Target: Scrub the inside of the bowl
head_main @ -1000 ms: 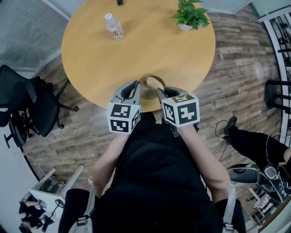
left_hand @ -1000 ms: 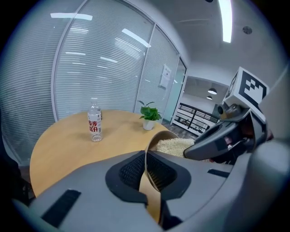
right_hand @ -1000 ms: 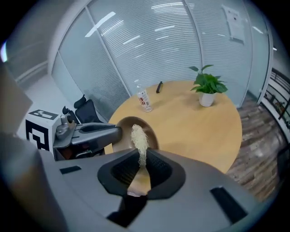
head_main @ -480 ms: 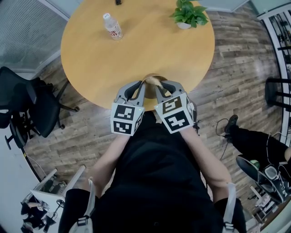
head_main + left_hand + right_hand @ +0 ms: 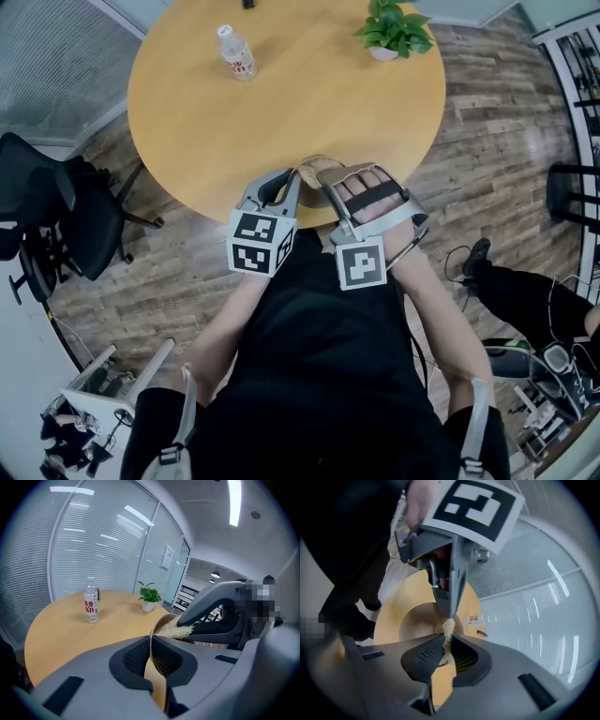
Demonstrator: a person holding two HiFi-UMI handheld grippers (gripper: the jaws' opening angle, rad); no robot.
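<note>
A tan bowl (image 5: 310,173) is held tilted over the near edge of the round wooden table (image 5: 281,103). My left gripper (image 5: 287,186) is shut on the bowl's rim; in the left gripper view the thin bowl wall (image 5: 157,679) stands pinched between its jaws (image 5: 151,660). My right gripper (image 5: 330,184) is shut on a pale fibrous scrubber (image 5: 176,629), whose tuft (image 5: 448,629) sticks out past its jaws (image 5: 447,641) into the bowl's hollow (image 5: 408,620). The left gripper (image 5: 449,609) shows there from the front, clamped on the rim.
A water bottle (image 5: 236,53) and a potted plant (image 5: 392,28) stand at the table's far side. A black office chair (image 5: 56,216) is on the left. Another person's leg (image 5: 525,291) is at the right. Glass walls with blinds lie beyond the table.
The right gripper has rolled over: its marker cube has swung down toward me and the hand now shows on top. The left gripper and the bowl have barely moved.
</note>
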